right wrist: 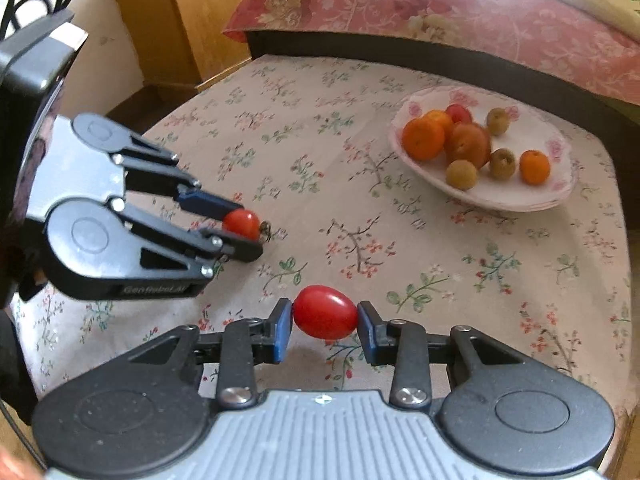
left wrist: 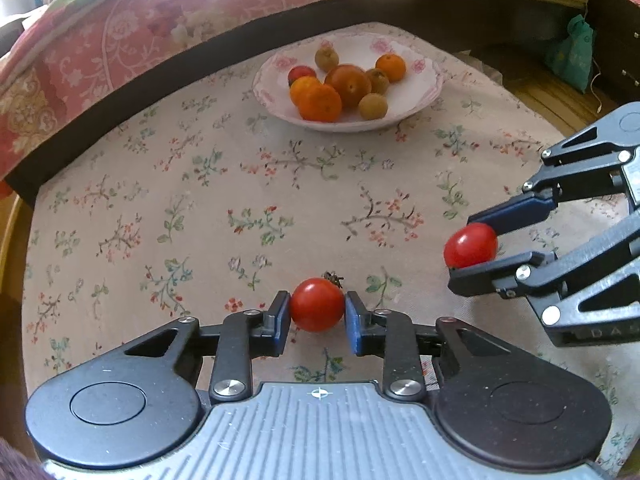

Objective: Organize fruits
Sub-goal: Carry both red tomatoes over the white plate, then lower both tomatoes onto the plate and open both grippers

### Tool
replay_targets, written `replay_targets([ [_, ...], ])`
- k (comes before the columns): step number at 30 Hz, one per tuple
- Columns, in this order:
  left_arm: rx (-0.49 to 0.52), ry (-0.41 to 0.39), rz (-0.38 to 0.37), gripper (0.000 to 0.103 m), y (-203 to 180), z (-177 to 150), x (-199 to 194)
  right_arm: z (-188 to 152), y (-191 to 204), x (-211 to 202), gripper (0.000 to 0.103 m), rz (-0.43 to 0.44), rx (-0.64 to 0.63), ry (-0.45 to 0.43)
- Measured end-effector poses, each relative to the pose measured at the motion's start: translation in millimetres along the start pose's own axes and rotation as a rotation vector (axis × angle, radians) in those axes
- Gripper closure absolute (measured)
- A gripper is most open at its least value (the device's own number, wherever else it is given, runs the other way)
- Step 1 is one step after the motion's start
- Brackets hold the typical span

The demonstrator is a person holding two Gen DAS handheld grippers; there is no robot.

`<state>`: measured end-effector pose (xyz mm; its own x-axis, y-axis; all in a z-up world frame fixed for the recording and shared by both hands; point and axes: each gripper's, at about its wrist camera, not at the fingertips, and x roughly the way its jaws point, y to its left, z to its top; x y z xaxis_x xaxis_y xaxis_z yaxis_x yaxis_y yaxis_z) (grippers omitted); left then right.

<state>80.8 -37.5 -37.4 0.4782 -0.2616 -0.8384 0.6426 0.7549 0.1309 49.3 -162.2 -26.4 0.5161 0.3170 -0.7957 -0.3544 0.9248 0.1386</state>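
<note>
While each hand-held gripper pinches a tomato, left (left wrist: 317, 311) a round one (left wrist: 317, 305), right (right wrist: 325, 317) an oval one (right wrist: 325, 312), the bowl (left wrist: 430, 88) lies far ahead on the desk (left wrist: 240, 184), nearer the right one.

Round red tomato (left wrist: 317, 305) w/ dry stem, low over bench near front edge. Oval red tomato (right wrist: 325, 312) lies sideways, off the bench. Bowl (left wrist: 428, 88) nr far edge: oranges, sm. brown-green fruits, red ones.
</note>
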Motion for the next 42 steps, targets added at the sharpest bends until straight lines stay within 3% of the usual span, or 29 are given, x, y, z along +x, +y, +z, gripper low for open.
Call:
replay_targets([
  [9, -0.004, -0.053, -0.003, 0.067, -8.7, 34.9, -10.2, 21.5, -16.9, -16.1, 0.065, -0.09, 0.068, -0.025],
  [20, -0.036, -0.102, 0.004, 0.067, 0.6, 73.5, -3.4, 55.3, -40.8, -11.8, 0.065, -0.139, 0.124, -0.08],
  [42, -0.05, -0.105, 0.008, 0.067, 7.3, 120.8, 39.3, 78.3, -103.7, 14.4, 0.065, -0.192, 0.219, -0.089],
])
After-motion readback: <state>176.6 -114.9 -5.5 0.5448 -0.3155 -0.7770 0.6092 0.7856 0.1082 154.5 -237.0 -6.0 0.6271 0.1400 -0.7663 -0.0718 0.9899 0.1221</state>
